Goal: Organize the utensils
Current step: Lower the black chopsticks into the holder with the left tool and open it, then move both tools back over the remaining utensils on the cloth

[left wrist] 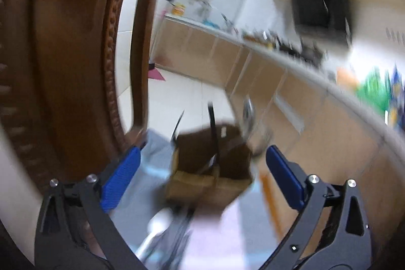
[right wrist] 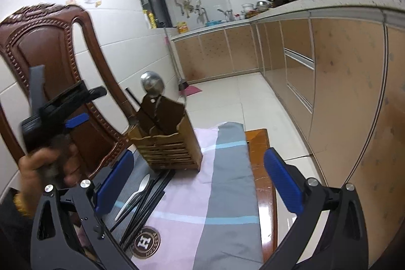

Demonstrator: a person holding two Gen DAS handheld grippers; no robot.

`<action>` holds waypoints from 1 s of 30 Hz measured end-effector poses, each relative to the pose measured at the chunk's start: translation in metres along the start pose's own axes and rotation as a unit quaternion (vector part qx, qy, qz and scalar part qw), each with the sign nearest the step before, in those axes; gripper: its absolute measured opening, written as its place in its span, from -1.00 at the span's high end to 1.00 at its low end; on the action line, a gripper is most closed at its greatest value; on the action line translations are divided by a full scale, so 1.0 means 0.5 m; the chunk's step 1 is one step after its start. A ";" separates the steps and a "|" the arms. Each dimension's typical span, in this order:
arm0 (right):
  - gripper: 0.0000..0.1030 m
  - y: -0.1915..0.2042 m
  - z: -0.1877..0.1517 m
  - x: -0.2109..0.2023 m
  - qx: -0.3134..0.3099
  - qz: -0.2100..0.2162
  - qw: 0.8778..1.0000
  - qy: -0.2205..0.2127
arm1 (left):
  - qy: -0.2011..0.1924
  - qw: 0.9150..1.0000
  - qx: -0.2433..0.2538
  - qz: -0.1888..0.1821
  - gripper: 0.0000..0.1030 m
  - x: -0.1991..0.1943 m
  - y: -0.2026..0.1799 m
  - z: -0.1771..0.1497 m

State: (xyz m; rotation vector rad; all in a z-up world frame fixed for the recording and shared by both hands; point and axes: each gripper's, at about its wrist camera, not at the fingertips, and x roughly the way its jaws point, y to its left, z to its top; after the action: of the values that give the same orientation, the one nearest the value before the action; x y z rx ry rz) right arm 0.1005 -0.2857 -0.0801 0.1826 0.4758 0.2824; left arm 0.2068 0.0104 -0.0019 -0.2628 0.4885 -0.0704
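A wooden utensil holder stands on a striped cloth. A steel ladle and dark sticks rise from it. In front of it on the cloth lie a white spoon and several black chopsticks. My right gripper is open just short of the holder, with nothing between its blue pads. The left wrist view is blurred. There the holder sits ahead of my left gripper, which is wide open and empty. A hand holds that left gripper up to the left of the holder.
A carved wooden chair stands close behind the holder on the left. The table's wooden edge shows to the right of the cloth, with tiled floor beyond. A kitchen counter with cabinets runs along the right. A round "H" badge lies on the cloth.
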 end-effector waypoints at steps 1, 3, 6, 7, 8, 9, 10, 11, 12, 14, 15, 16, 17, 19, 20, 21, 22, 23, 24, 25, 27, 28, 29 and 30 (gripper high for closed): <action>-0.93 0.008 -0.001 -0.004 -0.006 0.002 1.000 0.004 | 0.005 1.000 0.020 0.008 -0.92 -0.027 -0.004 -0.020; -0.94 0.030 -0.007 -0.013 -0.023 0.002 1.000 0.013 | 0.016 0.998 0.060 0.022 -0.92 -0.089 -0.005 -0.066; -0.94 0.058 -0.017 -0.027 -0.037 0.004 0.999 0.027 | 0.025 0.994 0.097 0.041 -0.92 -0.157 -0.004 -0.132; -0.93 0.064 -0.020 -0.030 -0.038 0.005 0.999 0.031 | 0.032 0.993 0.103 0.044 -0.92 -0.175 0.003 -0.152; -0.94 0.072 -0.026 -0.039 -0.036 0.011 0.999 0.034 | 0.041 0.993 0.106 0.044 -0.92 -0.185 0.007 -0.163; -0.94 0.081 -0.035 -0.048 -0.034 0.016 0.999 0.036 | 0.055 0.991 0.115 0.042 -0.92 -0.200 0.008 -0.188; -0.94 0.087 -0.044 -0.053 -0.034 0.018 0.998 0.040 | 0.062 0.990 0.123 0.043 -0.92 -0.208 0.007 -0.206; -0.94 0.095 -0.063 -0.059 -0.035 0.018 0.998 0.050 | 0.067 0.988 0.132 0.046 -0.92 -0.218 0.008 -0.225; -0.94 0.102 -0.083 -0.065 -0.034 0.020 0.997 0.062 | 0.070 0.987 0.138 0.049 -0.92 -0.229 0.012 -0.244; -0.94 0.113 -0.116 -0.077 -0.027 0.028 0.996 0.081 | 0.083 0.985 0.145 0.045 -0.92 -0.237 0.016 -0.268; -0.94 0.118 -0.124 -0.082 -0.025 0.028 0.996 0.083 | 0.090 0.984 0.146 0.045 -0.92 -0.234 0.016 -0.271; -0.94 0.124 -0.135 -0.089 -0.024 0.026 0.996 0.086 | 0.098 0.984 0.145 0.040 -0.92 -0.231 0.019 -0.272; -0.94 0.129 -0.140 -0.092 -0.025 0.026 0.995 0.088 | 0.100 0.984 0.141 0.033 -0.92 -0.233 0.023 -0.273; -0.94 0.136 -0.149 -0.097 -0.027 0.025 0.995 0.088 | 0.101 0.986 0.131 0.027 -0.92 -0.239 0.029 -0.273; -0.94 0.141 -0.152 -0.099 -0.027 0.022 0.996 0.085 | 0.100 0.987 0.124 0.028 -0.92 -0.243 0.034 -0.271; -0.94 0.143 -0.153 -0.100 -0.029 0.019 0.996 0.084 | 0.098 0.988 0.120 0.027 -0.92 -0.245 0.036 -0.271; -0.94 0.145 -0.153 -0.098 -0.030 0.017 0.996 0.084 | 0.096 0.988 0.115 0.025 -0.92 -0.249 0.039 -0.268; -0.94 0.146 -0.154 -0.096 -0.032 0.014 0.996 0.084 | 0.094 0.989 0.114 0.025 -0.92 -0.253 0.040 -0.269; -0.94 0.145 -0.153 -0.094 -0.033 0.013 0.996 0.085 | 0.094 0.989 0.114 0.025 -0.92 -0.257 0.039 -0.269; -0.94 0.144 -0.153 -0.093 -0.034 0.011 0.996 0.084 | 0.094 0.989 0.114 0.023 -0.92 -0.256 0.037 -0.267; -0.94 0.135 -0.153 -0.090 -0.032 0.006 0.996 0.085 | 0.097 0.988 0.117 0.020 -0.92 -0.255 0.033 -0.269; -0.94 0.130 -0.153 -0.087 -0.029 0.005 0.996 0.086 | 0.099 0.988 0.120 0.018 -0.92 -0.254 0.030 -0.271; -0.94 0.125 -0.152 -0.086 -0.027 0.004 0.996 0.087 | 0.101 0.987 0.121 0.018 -0.92 -0.251 0.029 -0.272; -0.94 0.123 -0.151 -0.087 -0.026 0.004 0.996 0.086 | 0.104 0.987 0.121 0.017 -0.92 -0.248 0.028 -0.273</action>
State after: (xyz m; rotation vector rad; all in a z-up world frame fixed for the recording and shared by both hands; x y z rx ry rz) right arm 0.0139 -0.2330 -0.1131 0.1100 0.6385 0.3188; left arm 0.0330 0.0084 -0.0654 -0.0090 0.6858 -0.1236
